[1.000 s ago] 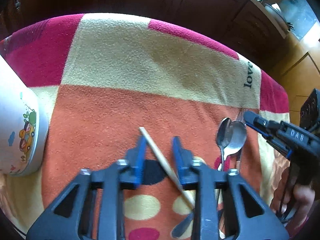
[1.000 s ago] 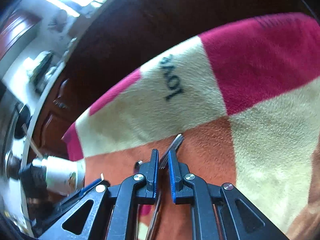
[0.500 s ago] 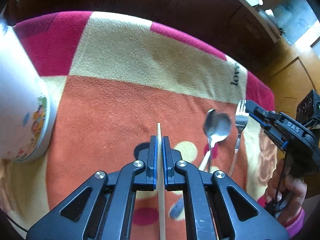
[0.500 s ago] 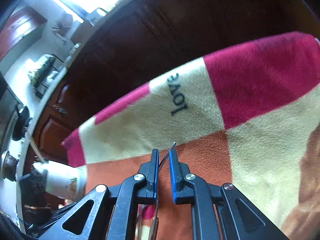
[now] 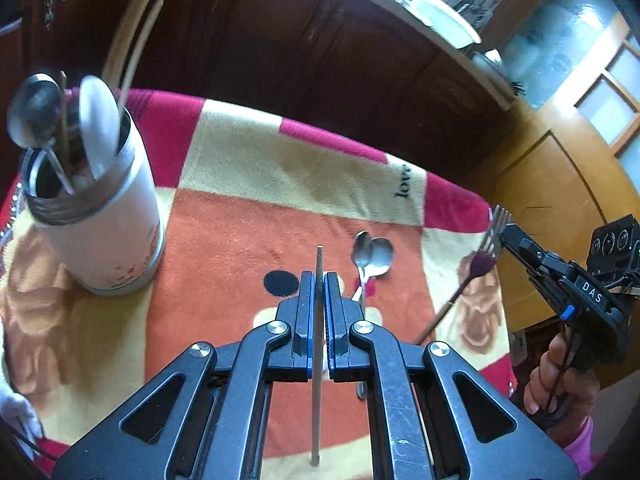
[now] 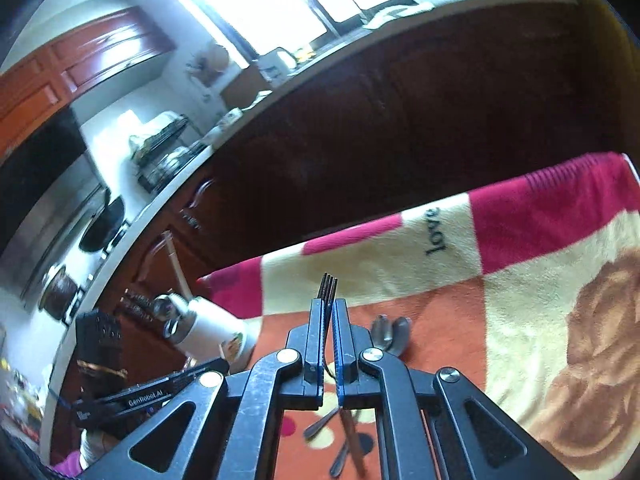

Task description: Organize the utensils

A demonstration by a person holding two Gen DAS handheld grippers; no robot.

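Both my tongs are up off the patchwork fleece blanket [image 5: 248, 168] now, and each one carries something, where a second ago the wooden chopstick lay slanted between open left jaws and the fork sat low on the cloth. That means two pick-ups are done at once, and I judge the carry to the holder comes next.

The tall white metal-rimmed utensil holder [image 5: 108, 216] stands far left on the blanket, already bristling with spoons and sticks.

My left tongs [image 5: 319, 280] are clamped on the thin wooden chopstick [image 5: 319, 400], which runs straight down the middle between the pads, its tip poking out ahead.

My right tongs [image 6: 329, 308] are pinched on the metal fork [image 6: 328, 290], tines jutting past the tips.

Two steel spoons [image 5: 370, 258] are left on the orange patch, right of centre.

The left view shows the whole fork, tines to brownish handle, hanging clear of the cloth; the right view shows only tines. The right view alone catches the kitchen counter.
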